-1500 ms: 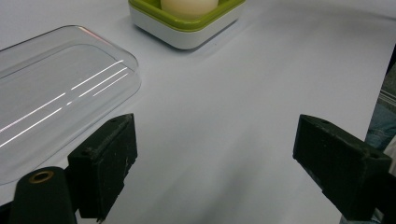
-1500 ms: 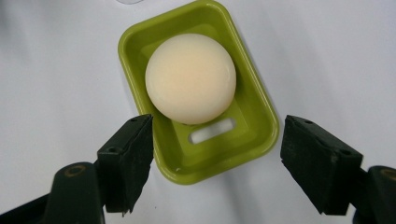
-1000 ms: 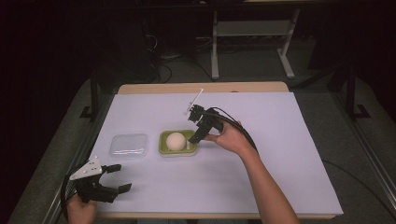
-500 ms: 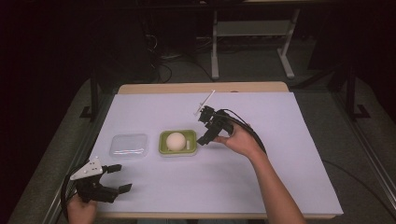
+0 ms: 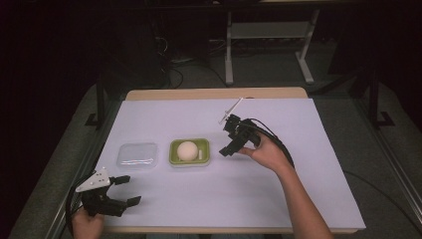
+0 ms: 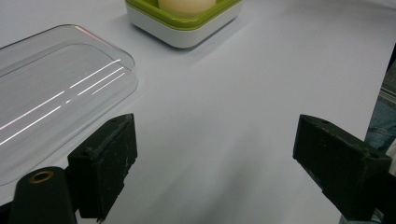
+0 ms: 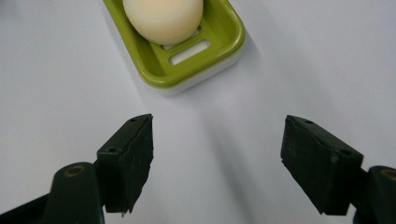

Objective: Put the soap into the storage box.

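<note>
Right gripper (image 5: 230, 143) stands wide open, empty, just beside the soap dish (image 5: 189, 152); left gripper (image 5: 121, 190) (also wide) should lift the clear lid (image 5: 137, 155) level, I think.

No readable text, labels, brands, numbers or signs anywhere. Checked green soap dish (image 5: 189, 160), soap (image 5: 187, 150), clear lid (image 5: 137, 155) at 9 o'clock of dish, white table cover (image 5: 318, 164), both sets of black jaws: all plain, unmarked.
</note>
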